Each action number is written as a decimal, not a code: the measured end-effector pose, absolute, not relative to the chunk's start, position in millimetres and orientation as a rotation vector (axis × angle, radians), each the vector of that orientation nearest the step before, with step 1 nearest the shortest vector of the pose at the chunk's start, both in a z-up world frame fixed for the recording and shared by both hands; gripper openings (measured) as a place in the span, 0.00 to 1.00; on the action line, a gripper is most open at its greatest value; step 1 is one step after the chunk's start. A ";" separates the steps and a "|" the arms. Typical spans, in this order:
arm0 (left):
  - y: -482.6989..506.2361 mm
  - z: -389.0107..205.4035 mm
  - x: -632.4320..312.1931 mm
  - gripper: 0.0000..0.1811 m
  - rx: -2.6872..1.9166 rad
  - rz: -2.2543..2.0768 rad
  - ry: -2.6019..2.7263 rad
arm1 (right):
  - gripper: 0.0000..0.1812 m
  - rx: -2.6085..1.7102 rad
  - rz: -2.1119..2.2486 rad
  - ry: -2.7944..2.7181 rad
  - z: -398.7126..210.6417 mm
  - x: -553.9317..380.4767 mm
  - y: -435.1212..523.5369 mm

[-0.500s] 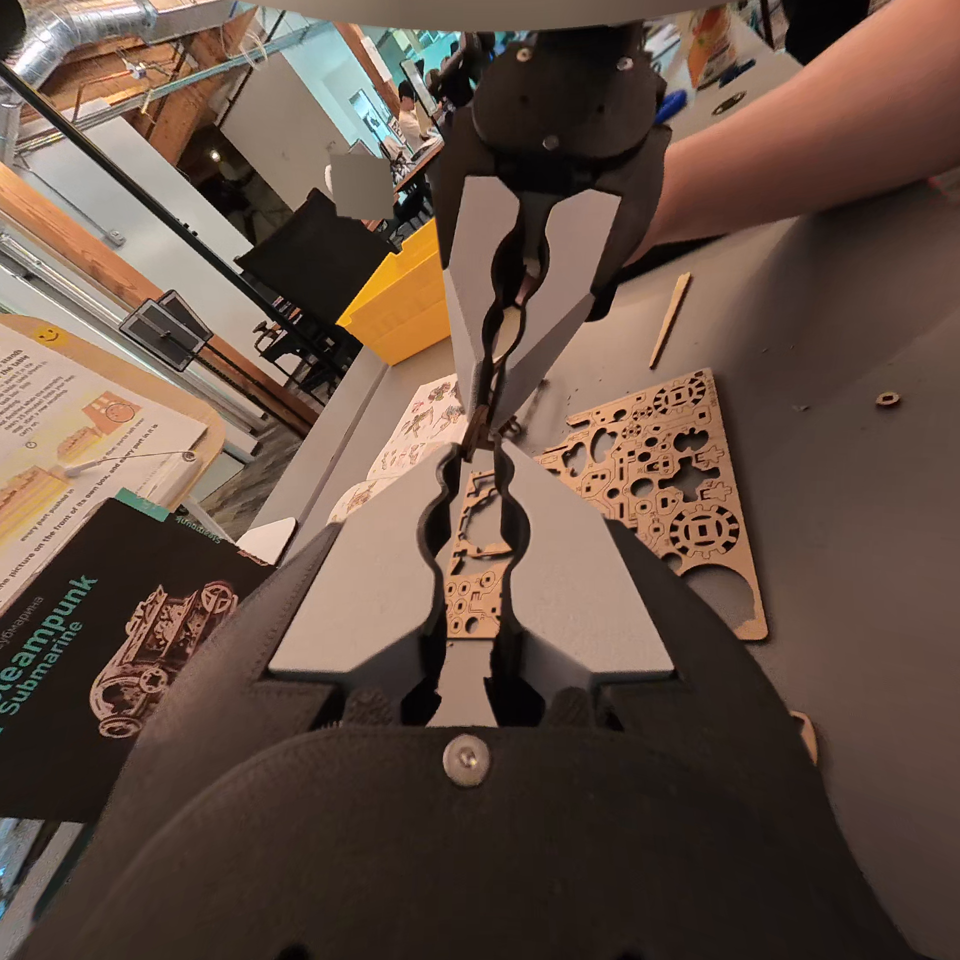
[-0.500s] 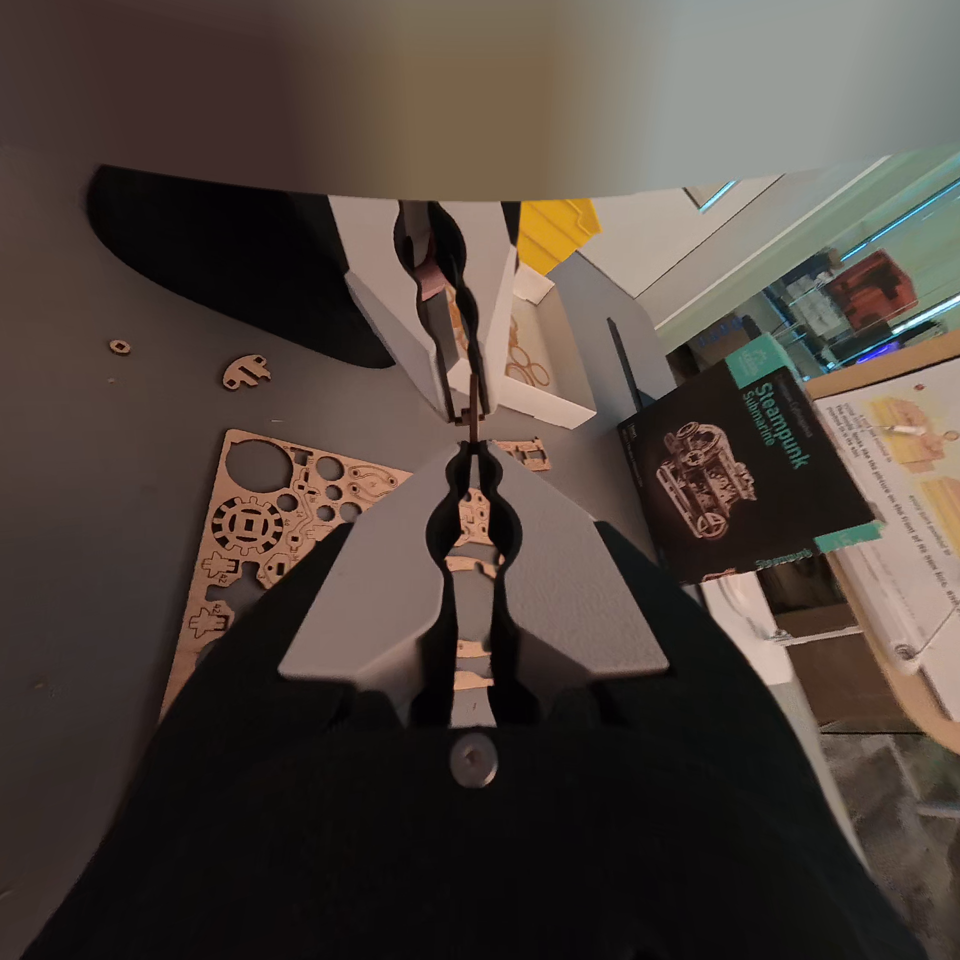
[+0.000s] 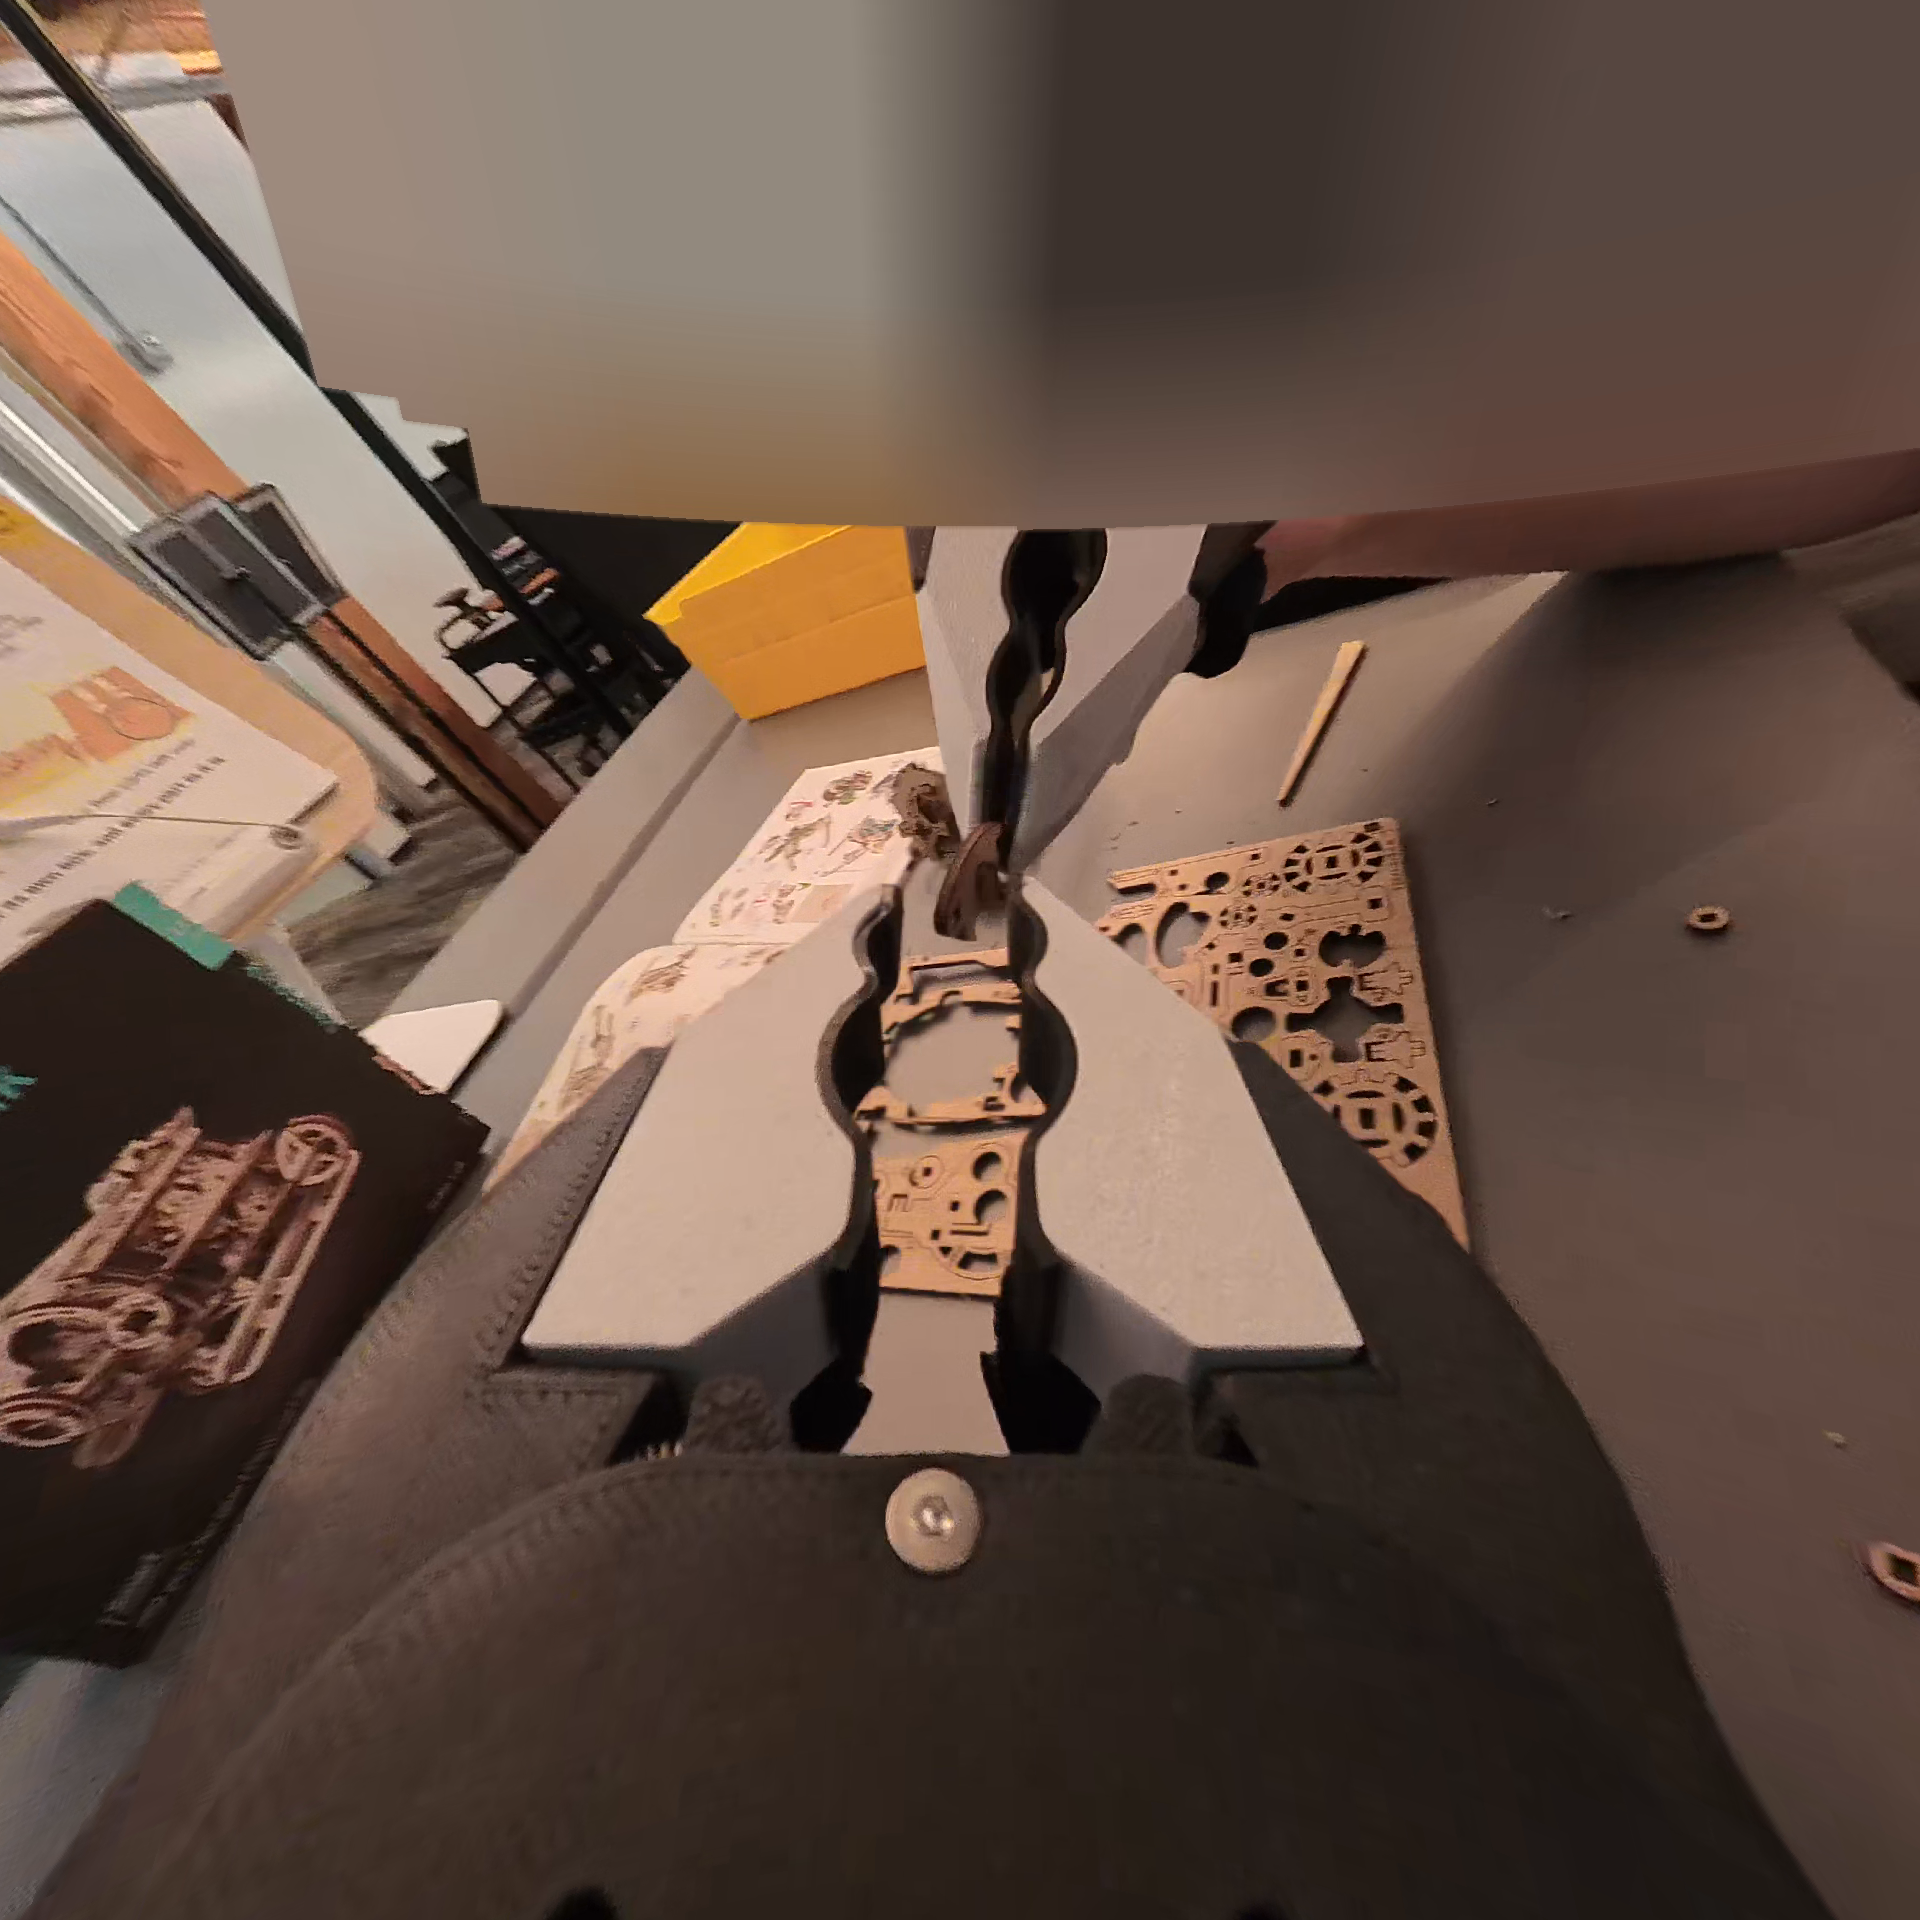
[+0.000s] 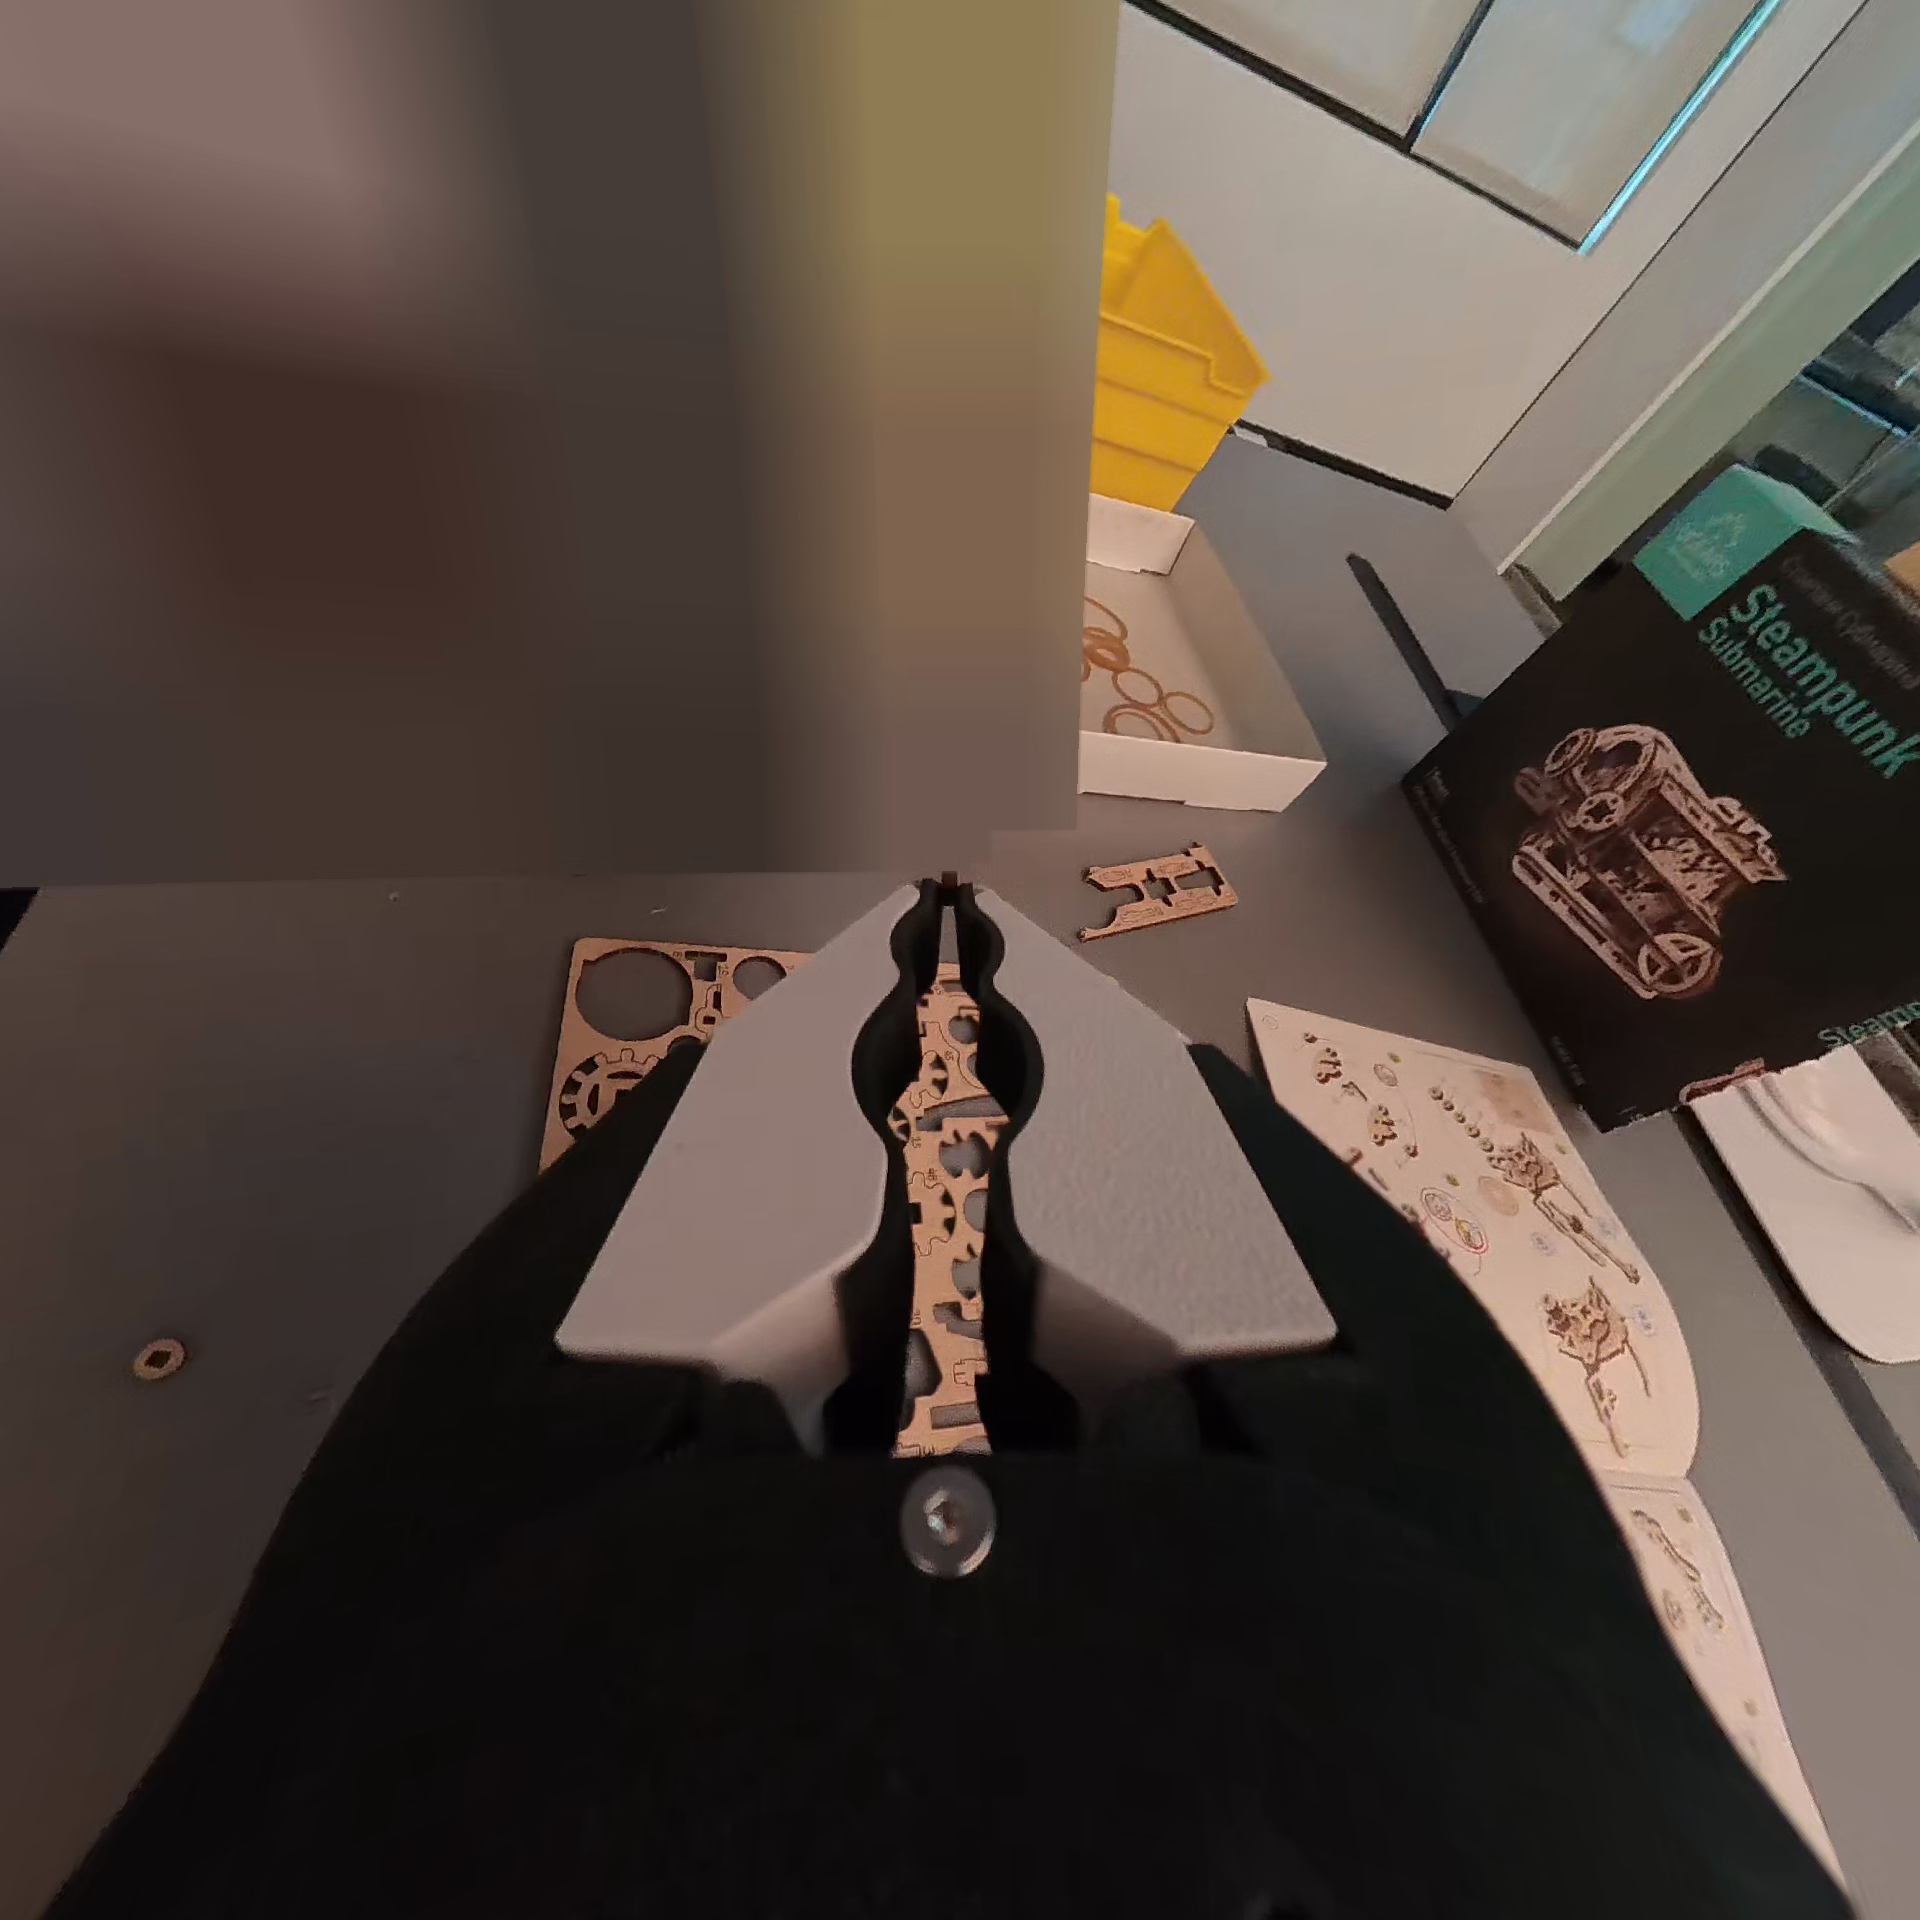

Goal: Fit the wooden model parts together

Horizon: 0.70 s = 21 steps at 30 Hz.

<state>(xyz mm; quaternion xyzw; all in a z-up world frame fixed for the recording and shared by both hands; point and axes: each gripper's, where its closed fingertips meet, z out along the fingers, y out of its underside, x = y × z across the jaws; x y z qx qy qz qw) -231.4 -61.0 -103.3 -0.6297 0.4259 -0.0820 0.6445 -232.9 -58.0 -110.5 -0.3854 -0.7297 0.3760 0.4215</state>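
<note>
My left gripper (image 3: 961,906) and my right gripper (image 3: 1001,836) meet tip to tip above the grey table (image 3: 1662,1195). A small dark rounded wooden part (image 3: 968,881) sits between the left jaws, which stand a part's width apart. The right gripper comes down from above and touches it. In the right wrist view my right gripper (image 4: 948,891) is shut on a thin dark wooden piece (image 4: 948,881), seen edge-on. A blur patch hides the left gripper there. Under both lies a punched-out wooden sheet (image 3: 1320,997), also in the right wrist view (image 4: 644,1039).
A black kit box (image 3: 187,1195) and an open instruction booklet (image 3: 821,852) lie at the left. A yellow bin (image 3: 800,623) stands behind. A white tray of rings (image 4: 1195,774), a loose wooden part (image 4: 1158,902), a wooden stick (image 3: 1322,717) and small washers (image 3: 1709,917) lie around. Only a small space, under 4 cm, lies between the two pairs of fingers.
Both grippers have stayed tip to tip. The pair has dropped closer to the table and the wooden sheet. The right view has swung, and the left gripper is now behind a blur patch.
</note>
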 end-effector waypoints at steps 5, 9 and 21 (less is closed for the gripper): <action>-56.5 -102.3 -233.2 0.14 -1.423 -0.038 0.967 | 0.00 -0.980 0.920 -1.801 -107.4 -234.4 -56.5; -50.5 -104.4 -237.5 0.15 -1.446 0.046 0.943 | 0.00 -1.006 0.939 -1.744 -99.9 -235.9 -54.6; -51.6 -106.9 -235.1 0.09 -1.457 0.021 0.943 | 0.00 -1.048 1.042 -1.731 -103.0 -238.8 -57.6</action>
